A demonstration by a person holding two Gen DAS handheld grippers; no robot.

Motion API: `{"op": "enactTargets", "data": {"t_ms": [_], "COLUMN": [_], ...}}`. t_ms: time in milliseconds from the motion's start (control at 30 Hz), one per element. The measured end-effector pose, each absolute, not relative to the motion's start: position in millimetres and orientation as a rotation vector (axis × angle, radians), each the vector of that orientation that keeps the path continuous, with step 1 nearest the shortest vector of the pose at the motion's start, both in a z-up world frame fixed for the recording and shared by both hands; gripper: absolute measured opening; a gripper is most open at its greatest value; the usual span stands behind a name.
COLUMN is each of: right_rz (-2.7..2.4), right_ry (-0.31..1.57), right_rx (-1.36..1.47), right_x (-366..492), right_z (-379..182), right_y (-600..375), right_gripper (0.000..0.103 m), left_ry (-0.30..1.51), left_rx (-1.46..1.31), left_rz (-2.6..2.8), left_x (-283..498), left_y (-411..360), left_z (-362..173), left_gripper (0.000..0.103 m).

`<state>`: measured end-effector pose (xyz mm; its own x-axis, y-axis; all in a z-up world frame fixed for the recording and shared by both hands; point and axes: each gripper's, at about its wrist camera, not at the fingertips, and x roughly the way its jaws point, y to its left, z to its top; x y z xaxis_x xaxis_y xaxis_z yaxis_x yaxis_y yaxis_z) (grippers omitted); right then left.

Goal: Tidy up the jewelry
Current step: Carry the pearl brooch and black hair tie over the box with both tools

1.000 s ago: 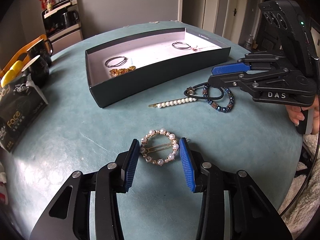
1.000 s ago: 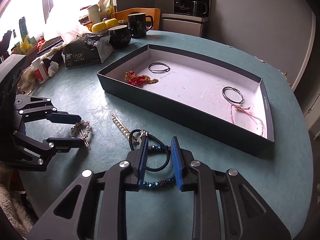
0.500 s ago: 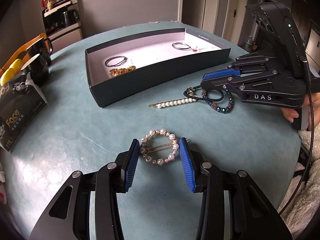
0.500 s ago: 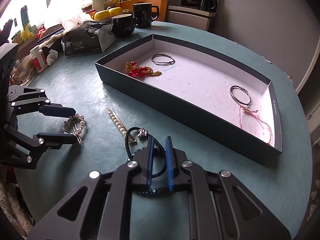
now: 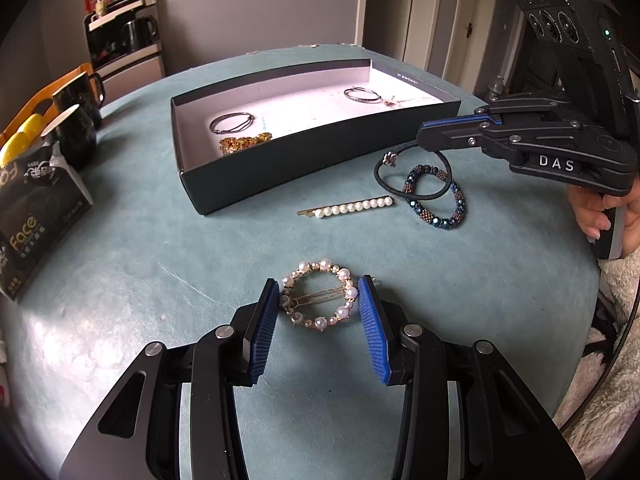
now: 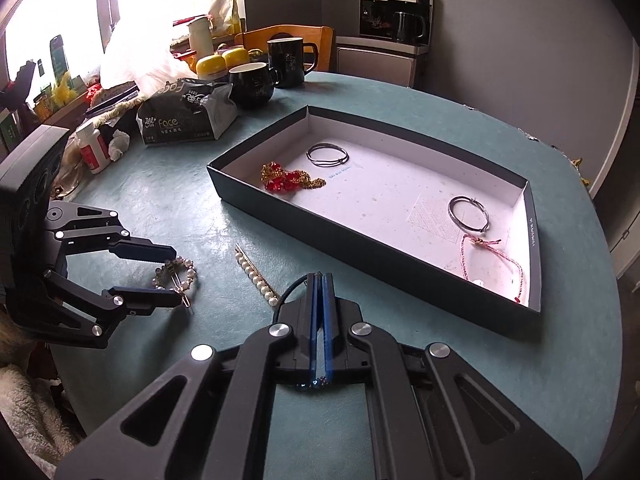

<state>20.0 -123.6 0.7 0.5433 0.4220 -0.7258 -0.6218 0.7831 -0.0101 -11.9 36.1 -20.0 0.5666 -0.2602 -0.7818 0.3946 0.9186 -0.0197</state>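
Note:
A round pearl hair clip (image 5: 316, 300) lies on the teal table, and my left gripper (image 5: 319, 285) is shut on it, one blue pad against each side. The right wrist view shows the same grip, the left gripper (image 6: 178, 278) around the pearl clip (image 6: 188, 276). My right gripper (image 5: 424, 138) is shut on a black hair tie (image 5: 416, 196), whose far edge it lifts. In its own view the right gripper (image 6: 319, 278) shows the hair tie (image 6: 292, 290) looping out to the left. A blue beaded bracelet (image 5: 438, 198) lies under the tie. A pearl bar pin (image 5: 352, 206) lies beside them.
A dark open box (image 5: 280, 184) with a white floor holds thin bangles, a gold and red chain and a pink cord bracelet (image 6: 492, 260). Two black mugs (image 6: 256, 86) and a tissue pack (image 6: 188, 116) stand at the table's far left. A person's hand (image 5: 600, 216) holds the right gripper's handle.
The right gripper's jaws have closed on the black hair tie and it has risen a little, pulling the tie's edge up. The left gripper and the pearl clip have not moved.

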Motion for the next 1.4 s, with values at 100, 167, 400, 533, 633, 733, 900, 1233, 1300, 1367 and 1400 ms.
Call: {"op": "enactTargets", "data": {"t_ms": [100,167,400,533,633,733,900,1233,1300,1367,1400], "right_rz": [0.627,0.626,0.604,0.583,0.567,0.545,0.514,0.430,0.420,0.411,0.413], "right_ry": [0.757,0.747,0.699,0.665,0.643,0.636,0.630,0.656,0.663,0.669,0.679], "right_rx": [-0.273,-0.269,-0.237,-0.216,-0.204,-0.188,-0.161,-0.096,-0.079,-0.071,-0.065], "right_x": [19.2,19.5,30.5,42.7,54.4,68.3,90.1,146.8,155.9,162.0,164.3], "right_z": [8.5,12.9,32.2,46.2,55.0,60.8,66.4,53.2,46.0,35.6,29.7], "right_y": [-125.9,-127.7,-138.9,-144.9,-147.3,-149.8,-151.0,-147.6,-146.6,-146.3,-146.7], "right_gripper": [0.002,0.002,0.002,0.002,0.002,0.002,0.002,0.002,0.002,0.002,0.002], "left_ry": [0.889,0.889,0.837,0.794,0.770,0.754,0.740,0.823,0.851,0.869,0.873], "left_rx": [0.158,0.166,0.187,0.204,0.202,0.197,0.204,0.135,0.120,0.124,0.138], "left_rz": [-0.394,-0.393,-0.392,-0.380,-0.378,-0.384,-0.383,-0.380,-0.385,-0.398,-0.400], "left_x": [-12.2,-12.1,-9.4,2.5,18.0,37.8,72.6,144.8,151.6,152.6,152.1], "left_y": [36.4,35.2,35.2,34.9,35.9,33.8,24.1,2.9,0.1,-3.3,-5.3], "left_z": [-19.7,-18.9,4.5,25.4,39.0,50.3,63.2,41.4,29.0,18.9,14.6], "left_gripper": [0.042,0.042,0.042,0.042,0.042,0.042,0.042,0.042,0.042,0.042,0.042]}}
